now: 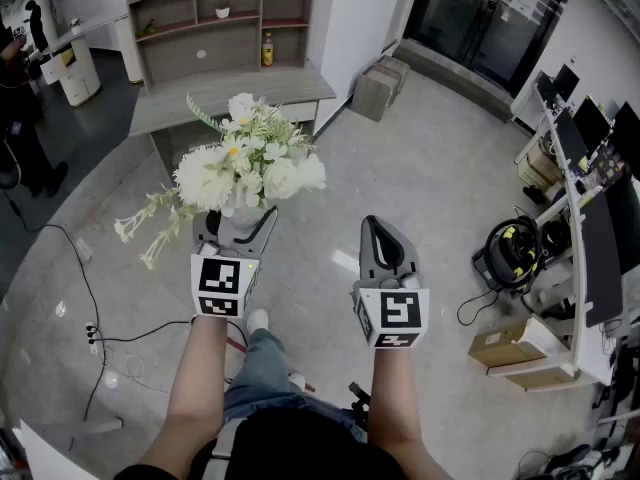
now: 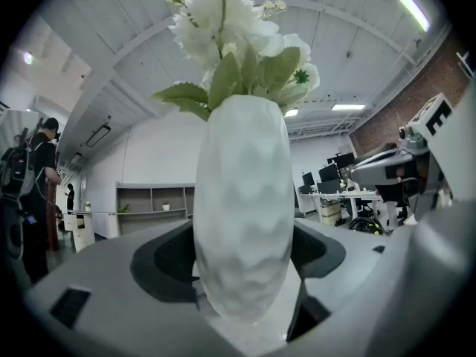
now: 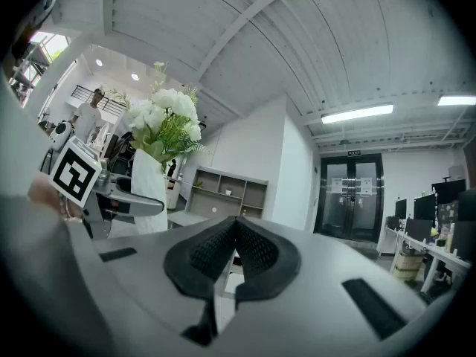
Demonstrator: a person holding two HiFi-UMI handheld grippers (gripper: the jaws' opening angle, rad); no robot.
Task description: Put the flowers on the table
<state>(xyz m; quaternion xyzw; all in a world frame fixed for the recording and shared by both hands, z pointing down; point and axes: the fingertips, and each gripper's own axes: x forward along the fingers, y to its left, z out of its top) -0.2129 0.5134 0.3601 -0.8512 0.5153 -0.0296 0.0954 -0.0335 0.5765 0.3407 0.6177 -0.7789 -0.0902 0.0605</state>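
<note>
White dimpled vase (image 2: 242, 222), upright, clamped between the jaws of the left gripper (image 1: 237, 230). Both dark pads bear on its sides, and its base sits low in the gap. White flowers (image 1: 245, 163) with green leaves rise from its mouth, above and ahead of those jaws.

Right gripper (image 3: 236, 233): jaws closed together, nothing between them. The vase shows off to their left, well apart.

Both grippers are held level over the grey floor (image 1: 420, 178).

Beyond the left jaws, well apart from the vase, stands a grey counter (image 1: 170, 108). A shelf unit (image 1: 225, 18) stands behind it.
</note>
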